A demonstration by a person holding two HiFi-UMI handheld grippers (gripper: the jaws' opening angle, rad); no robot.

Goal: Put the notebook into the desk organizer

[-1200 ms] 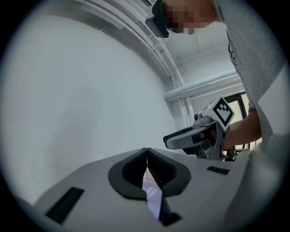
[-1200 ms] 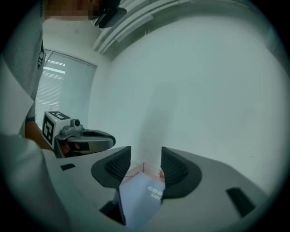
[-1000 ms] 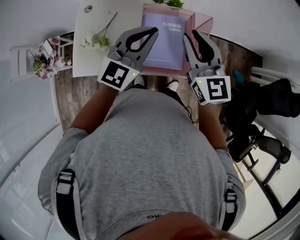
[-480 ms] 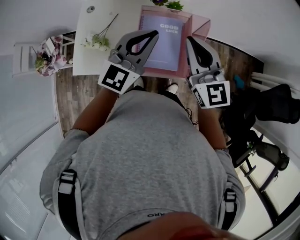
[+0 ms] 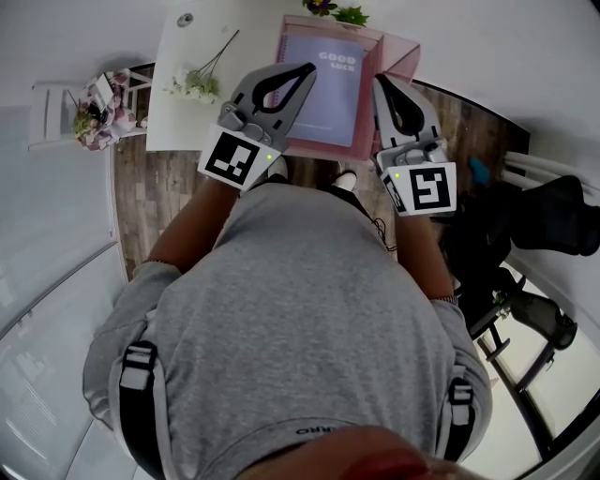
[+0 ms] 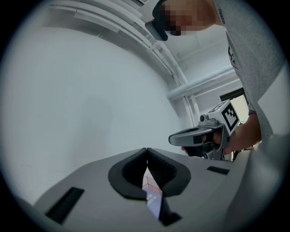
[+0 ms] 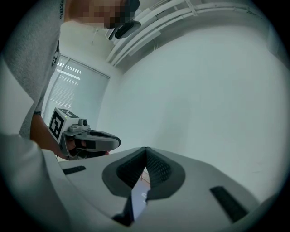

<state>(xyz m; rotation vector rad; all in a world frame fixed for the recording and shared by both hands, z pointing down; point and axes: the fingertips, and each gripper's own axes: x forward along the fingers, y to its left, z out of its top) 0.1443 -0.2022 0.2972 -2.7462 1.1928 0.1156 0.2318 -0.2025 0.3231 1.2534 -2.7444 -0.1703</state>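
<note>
A lavender spiral notebook point(image 5: 323, 89) printed "GOOD LUCK" lies flat within the pink desk organizer point(image 5: 401, 53) at the right end of the white desk point(image 5: 183, 117). In the head view, my left gripper point(image 5: 310, 67) hovers over the notebook's left edge. Its jaws are shut tip to tip, with nothing between them. My right gripper point(image 5: 378, 80) hangs at the notebook's right edge, also shut and empty. A sliver of the notebook point(image 6: 153, 205) shows below the closed tips of the left gripper point(image 6: 146, 149). The right gripper view shows that gripper point(image 7: 146, 148) shut too.
A sprig of white flowers point(image 5: 197, 82) lies on the desk's left half. A small potted plant point(image 5: 349, 13) stands behind the organizer. A white stand with a bouquet point(image 5: 89, 114) sits to the left and a black chair point(image 5: 548, 220) to the right, over wood flooring.
The right gripper's jaws, slightly apart a second ago, have come together on nothing. Both grippers stay almost where they were over the notebook.
</note>
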